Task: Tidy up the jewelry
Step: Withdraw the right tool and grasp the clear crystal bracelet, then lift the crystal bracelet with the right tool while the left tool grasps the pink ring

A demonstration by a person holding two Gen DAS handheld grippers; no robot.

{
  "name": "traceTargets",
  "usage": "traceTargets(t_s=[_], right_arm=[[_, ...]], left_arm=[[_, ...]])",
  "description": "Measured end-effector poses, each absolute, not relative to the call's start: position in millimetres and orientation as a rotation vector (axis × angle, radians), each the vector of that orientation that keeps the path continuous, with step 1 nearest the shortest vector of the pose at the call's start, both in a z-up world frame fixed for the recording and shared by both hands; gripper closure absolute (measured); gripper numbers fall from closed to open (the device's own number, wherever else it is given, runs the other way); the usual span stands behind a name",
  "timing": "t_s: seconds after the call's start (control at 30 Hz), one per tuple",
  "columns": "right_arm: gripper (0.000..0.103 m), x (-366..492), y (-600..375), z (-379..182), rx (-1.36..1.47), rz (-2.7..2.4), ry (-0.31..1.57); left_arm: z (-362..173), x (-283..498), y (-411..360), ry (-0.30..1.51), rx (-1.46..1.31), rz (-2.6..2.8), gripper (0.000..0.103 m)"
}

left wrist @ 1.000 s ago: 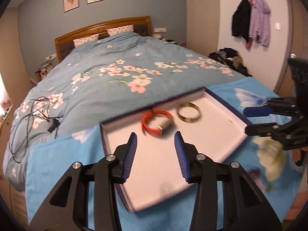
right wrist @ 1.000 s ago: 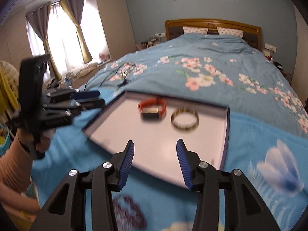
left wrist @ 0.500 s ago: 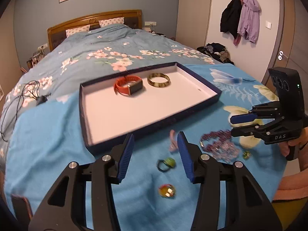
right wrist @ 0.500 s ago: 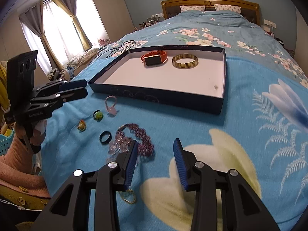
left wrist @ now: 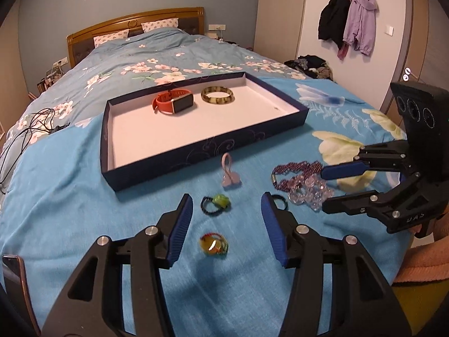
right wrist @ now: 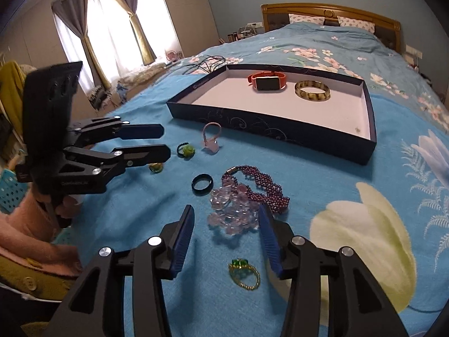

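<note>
A dark blue tray [left wrist: 202, 146] [right wrist: 275, 133] on the bed holds an orange watch [left wrist: 174, 104] [right wrist: 266, 82] and an amber bangle [left wrist: 218, 95] [right wrist: 312, 91]. Loose jewelry lies in front of it: a pink piece [left wrist: 230, 172] [right wrist: 211, 139], a green ring [left wrist: 217, 203] [right wrist: 185, 150], an orange-green ring [left wrist: 213, 243], a black ring [right wrist: 201, 184], a clear bead bracelet [right wrist: 233, 210] over a purple bead necklace [right wrist: 261, 185], and a gold green-stone ring [right wrist: 244, 273]. My left gripper [left wrist: 226, 210] is open above the rings. My right gripper [right wrist: 226, 219] is open over the clear beads.
The tray sits on a bright blue cloth [left wrist: 56, 196] over a floral duvet. Black cables [left wrist: 25, 134] lie at the bed's left edge. Coats [left wrist: 348, 19] hang on the wall, and clothes lie heaped on the floor beside the bed. Curtained windows [right wrist: 112, 28] are at the left.
Both grippers pulled back from over the tray and dropped low toward the loose jewelry at the bed's near end. Both stayed open and empty.
</note>
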State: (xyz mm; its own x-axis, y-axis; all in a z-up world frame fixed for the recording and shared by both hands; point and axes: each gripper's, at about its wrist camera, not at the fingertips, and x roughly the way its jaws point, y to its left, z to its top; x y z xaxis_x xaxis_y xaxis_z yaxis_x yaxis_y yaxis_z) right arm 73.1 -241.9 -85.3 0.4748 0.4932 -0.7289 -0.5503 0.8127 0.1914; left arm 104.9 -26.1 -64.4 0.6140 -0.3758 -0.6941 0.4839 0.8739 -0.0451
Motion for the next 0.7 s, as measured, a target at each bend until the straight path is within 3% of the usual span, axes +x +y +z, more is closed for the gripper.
traceTargets(t_s=[0.13,0.3,0.53,0.7], right_arm=[[0.061,74.5,-235.6,-89.7,-0.104,0.606,0.877],[0.083,72.9,-241.2,-87.2,-0.092,0.597,0.86],[0.096,70.0,-251.7,-70.6,-0.047,0.626,0.804],[0.096,71.0,-260.2,-54.6,-0.004,0.636,0.767]], left_arm=[[-67.1,105.1,-25.0,0.769,0.153,-0.496,0.053],[-68.2,106.0,-23.9,0.769,0.141,-0.5,0.052],[-66.2,108.4,-22.2,0.766,0.125,-0.511,0.052],[-65.7,113.5,-29.7,0.768,0.147,-0.515,0.052]])
